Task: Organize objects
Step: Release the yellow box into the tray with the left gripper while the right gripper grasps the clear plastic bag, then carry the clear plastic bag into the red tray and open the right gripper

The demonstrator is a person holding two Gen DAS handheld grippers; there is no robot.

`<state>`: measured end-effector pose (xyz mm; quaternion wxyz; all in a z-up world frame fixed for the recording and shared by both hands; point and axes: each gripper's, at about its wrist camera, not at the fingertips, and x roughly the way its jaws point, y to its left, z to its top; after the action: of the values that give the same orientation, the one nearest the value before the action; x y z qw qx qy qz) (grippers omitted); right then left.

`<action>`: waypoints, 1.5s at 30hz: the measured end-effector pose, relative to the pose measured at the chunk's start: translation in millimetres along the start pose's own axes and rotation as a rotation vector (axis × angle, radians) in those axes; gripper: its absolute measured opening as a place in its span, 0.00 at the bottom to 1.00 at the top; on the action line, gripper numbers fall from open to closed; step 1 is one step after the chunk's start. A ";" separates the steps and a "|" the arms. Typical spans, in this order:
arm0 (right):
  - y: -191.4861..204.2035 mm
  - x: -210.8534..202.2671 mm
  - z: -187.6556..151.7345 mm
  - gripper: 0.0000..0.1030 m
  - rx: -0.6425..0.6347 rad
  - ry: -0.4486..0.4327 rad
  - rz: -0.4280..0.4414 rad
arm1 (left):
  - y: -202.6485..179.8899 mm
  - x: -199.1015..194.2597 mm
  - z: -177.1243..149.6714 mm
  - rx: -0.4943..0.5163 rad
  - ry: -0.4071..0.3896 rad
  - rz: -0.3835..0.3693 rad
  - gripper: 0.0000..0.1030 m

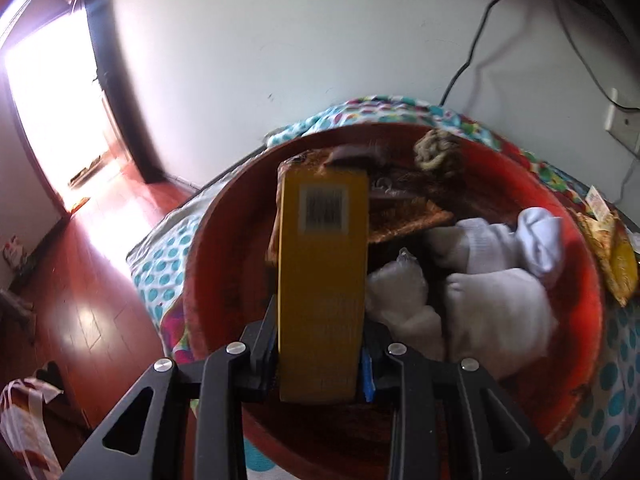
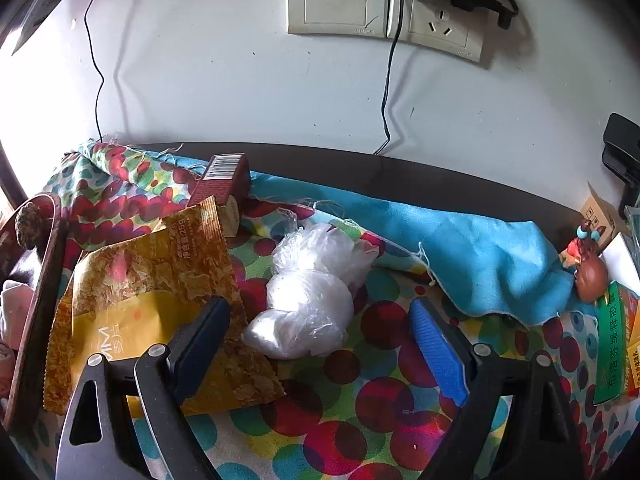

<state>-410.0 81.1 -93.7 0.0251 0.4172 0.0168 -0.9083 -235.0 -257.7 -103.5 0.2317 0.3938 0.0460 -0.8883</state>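
A white plastered wall with sockets (image 2: 386,4) and trailing cables backs a table draped in a spotted cloth (image 2: 384,392), with a plain blue cloth (image 2: 472,256) bunched along its far edge; reddish wood flooring shows to the left in the left wrist view. On my left, the left tongs (image 1: 320,360) are closed on a yellow box (image 1: 323,264), gripping it near its lower end across the narrow faces, and I hold it over a red bowl (image 1: 588,304) that sits on the cloth. I judge the box to be light cardboard, stiff along its length but liable to dent if squeezed hard; the smooth printed faces may slip, so the low hold between the pads looks adequate only for a short carry. The bowl already contains white socks (image 1: 508,280), a knotted clear bag (image 1: 396,300), a woven brown mat (image 1: 404,220) and a ball of coarse twine (image 1: 436,152). On my right, the right tongs (image 2: 320,344) stand wide open and empty, straddling a crumpled plastic bag (image 2: 308,300) that lies on the cloth. I assess this bag as very light, soft and slippery; a pinch across its bulk, at the knotted lower part, seems the surest hold. A crinkly gold snack packet (image 2: 152,292) lies just beside it, under the left finger, and a dark red carton (image 2: 222,182) rests behind.
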 end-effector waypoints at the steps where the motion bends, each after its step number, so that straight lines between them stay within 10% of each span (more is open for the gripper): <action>1: -0.4 0.1 0.0 0.87 0.002 0.001 0.000 | -0.3 -1.3 -0.1 0.007 -0.012 0.002 0.55; 4: -0.4 1.0 0.2 0.87 0.003 0.006 0.001 | 1.7 -12.1 -3.0 0.019 -0.063 0.013 0.95; 9: -1.0 1.5 0.7 0.85 0.001 0.009 0.010 | -1.8 -52.4 -19.4 0.052 -0.140 -0.043 0.96; 14: 3.1 2.7 1.0 0.40 -0.024 0.020 0.051 | -6.8 -91.7 -54.0 0.032 -0.152 -0.135 0.98; 17: 2.2 4.2 0.8 0.33 -0.017 0.032 0.054 | -12.6 -108.2 -79.7 0.034 -0.156 -0.197 0.98; 29: 22.0 -30.4 -4.2 0.33 -0.121 -0.111 -0.061 | -5.6 -132.5 -120.7 0.038 -0.196 -0.233 0.98; 45: 141.9 -112.2 -10.7 0.33 -0.287 -0.180 0.094 | 16.8 -138.4 -116.0 -0.018 -0.206 -0.214 0.98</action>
<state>-320.5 -56.4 -16.8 0.1282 0.3268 0.1245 -0.9281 -68.2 -190.1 -81.5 0.1426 0.2914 0.0716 -0.9432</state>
